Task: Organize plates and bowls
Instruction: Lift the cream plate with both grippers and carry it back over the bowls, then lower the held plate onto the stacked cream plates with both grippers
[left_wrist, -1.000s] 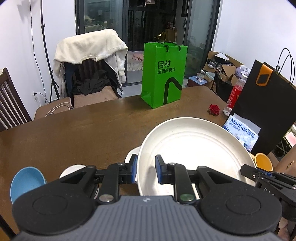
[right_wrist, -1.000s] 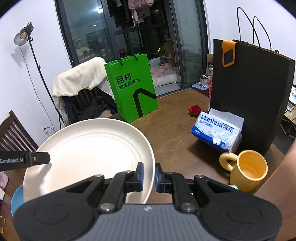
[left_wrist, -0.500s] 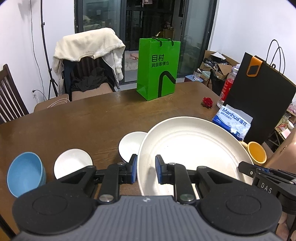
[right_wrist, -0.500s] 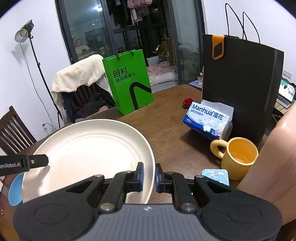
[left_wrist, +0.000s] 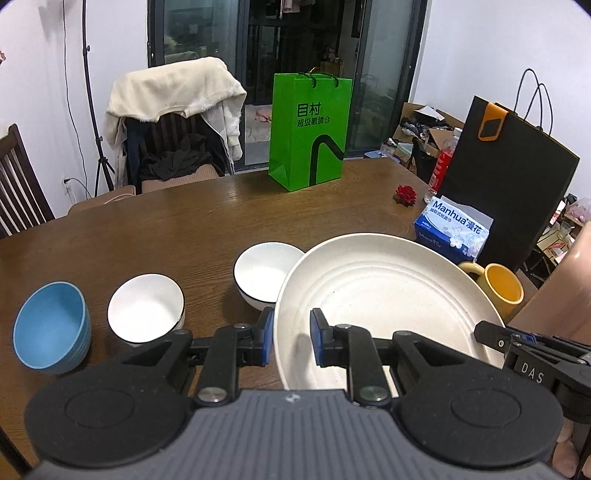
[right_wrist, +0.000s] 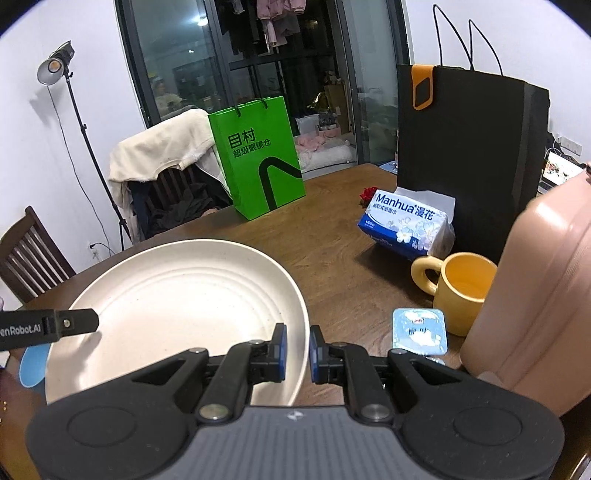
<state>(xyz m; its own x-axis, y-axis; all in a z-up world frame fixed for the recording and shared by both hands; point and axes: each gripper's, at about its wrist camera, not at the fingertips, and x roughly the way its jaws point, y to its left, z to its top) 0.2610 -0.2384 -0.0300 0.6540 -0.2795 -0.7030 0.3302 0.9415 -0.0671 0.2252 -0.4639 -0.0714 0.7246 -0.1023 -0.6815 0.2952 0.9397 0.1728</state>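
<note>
From your left wrist view, your left gripper (left_wrist: 291, 341) has its fingers (left_wrist: 265, 341) clamped on the near left rim of the large cream plate (left_wrist: 384, 295), which hangs tilted above the tabletop (left_wrist: 184, 229). To the plate's left sit three bowls in a row: a white bowl (left_wrist: 267, 275) partly tucked behind the plate's edge, a second white bowl (left_wrist: 146, 308), and a blue bowl (left_wrist: 50, 326) furthest left. A yellow mug (left_wrist: 500, 291) and a blue tissue pack (left_wrist: 452, 230) stand past the plate's right side.

From your right wrist view, your right gripper (right_wrist: 296, 352) pinches the plate (right_wrist: 177, 295) at its near right rim, fingers (right_wrist: 279, 352) pressed on either side. The mug (right_wrist: 461, 288), a small blue packet (right_wrist: 419, 330) and a pink jug (right_wrist: 543, 288) sit to the right, clear of the plate.
</note>
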